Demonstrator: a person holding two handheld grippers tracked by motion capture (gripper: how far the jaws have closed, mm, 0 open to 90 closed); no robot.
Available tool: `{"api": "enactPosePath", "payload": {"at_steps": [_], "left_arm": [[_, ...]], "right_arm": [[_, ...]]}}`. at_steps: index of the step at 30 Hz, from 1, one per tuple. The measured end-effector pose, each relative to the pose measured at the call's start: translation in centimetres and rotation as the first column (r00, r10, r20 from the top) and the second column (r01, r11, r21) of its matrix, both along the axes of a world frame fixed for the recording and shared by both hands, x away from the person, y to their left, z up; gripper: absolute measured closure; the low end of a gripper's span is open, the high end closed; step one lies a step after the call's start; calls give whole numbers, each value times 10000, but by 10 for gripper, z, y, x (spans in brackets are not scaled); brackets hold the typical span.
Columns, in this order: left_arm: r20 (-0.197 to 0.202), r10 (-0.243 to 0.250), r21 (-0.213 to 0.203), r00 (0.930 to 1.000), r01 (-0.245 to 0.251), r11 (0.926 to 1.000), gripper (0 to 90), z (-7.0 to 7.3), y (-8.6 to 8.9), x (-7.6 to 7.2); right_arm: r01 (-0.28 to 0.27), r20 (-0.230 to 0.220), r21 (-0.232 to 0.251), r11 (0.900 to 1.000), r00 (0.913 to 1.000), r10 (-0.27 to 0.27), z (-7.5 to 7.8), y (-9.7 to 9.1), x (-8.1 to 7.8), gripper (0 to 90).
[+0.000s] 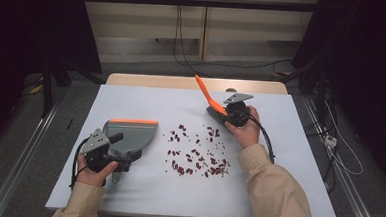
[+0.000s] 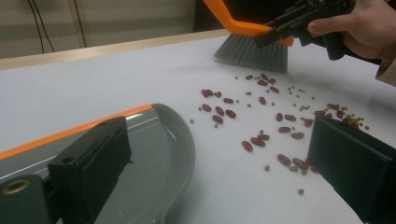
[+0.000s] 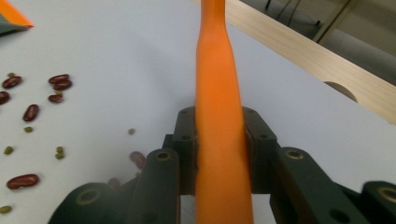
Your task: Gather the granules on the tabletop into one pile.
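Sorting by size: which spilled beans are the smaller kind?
The round green beans; the red beans are longer, kidney-shaped and dark.

We see the dustpan (image 1: 129, 135) lying on the bench (image 1: 142, 186) at its left, its mouth toward the far edge, with the left hand-held gripper (image 1: 109, 151) at its near end. To its right, spread across the middle of the bench, lie the beans (image 1: 196, 153), apart from the dustpan. Behind them and to the right we find the brush (image 1: 209, 97), its bristles down on the bench just beyond the far beans and its handle rising up and away through the right hand-held gripper (image 1: 221, 112).
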State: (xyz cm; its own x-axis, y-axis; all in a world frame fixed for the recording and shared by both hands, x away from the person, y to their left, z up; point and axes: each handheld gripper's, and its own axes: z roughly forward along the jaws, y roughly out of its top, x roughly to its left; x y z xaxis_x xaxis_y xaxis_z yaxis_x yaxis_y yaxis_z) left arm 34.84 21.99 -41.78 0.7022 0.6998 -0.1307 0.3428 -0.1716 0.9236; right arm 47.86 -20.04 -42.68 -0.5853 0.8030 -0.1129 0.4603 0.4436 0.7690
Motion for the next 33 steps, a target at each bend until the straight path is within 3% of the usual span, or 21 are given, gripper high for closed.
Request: {"api": "enactPosePath", "payload": {"at_steps": [5, 10, 18, 22, 33], "left_arm": [[-7, 95, 40, 10000, -95, 9999, 57, -1, 3, 0], [10, 132, 2, 9999, -132, 9999, 58, -1, 3, 1], [-16, 125, 6, 9999, -125, 9999, 58, -2, 2, 2], [-3, 136, -21, 9999, -136, 9999, 58, -1, 2, 2], [4, 181, -18, 9998, -181, 9998, 58, -1, 2, 1]], "right_arm": [[-888, -150, -455, 9950, 9960, 882, 0, 8, -5, 714], [-1633, -353, -567, 9849, 9862, 1615, 3, 10, -14, 713], [-2972, -502, -742, 9519, 9544, 2941, 6, 11, -31, 713], [-3401, -570, -864, 9364, 9401, 3362, 7, 11, -39, 712], [-3998, -684, -906, 9121, 9162, 3948, 9, 12, -58, 712]]}}
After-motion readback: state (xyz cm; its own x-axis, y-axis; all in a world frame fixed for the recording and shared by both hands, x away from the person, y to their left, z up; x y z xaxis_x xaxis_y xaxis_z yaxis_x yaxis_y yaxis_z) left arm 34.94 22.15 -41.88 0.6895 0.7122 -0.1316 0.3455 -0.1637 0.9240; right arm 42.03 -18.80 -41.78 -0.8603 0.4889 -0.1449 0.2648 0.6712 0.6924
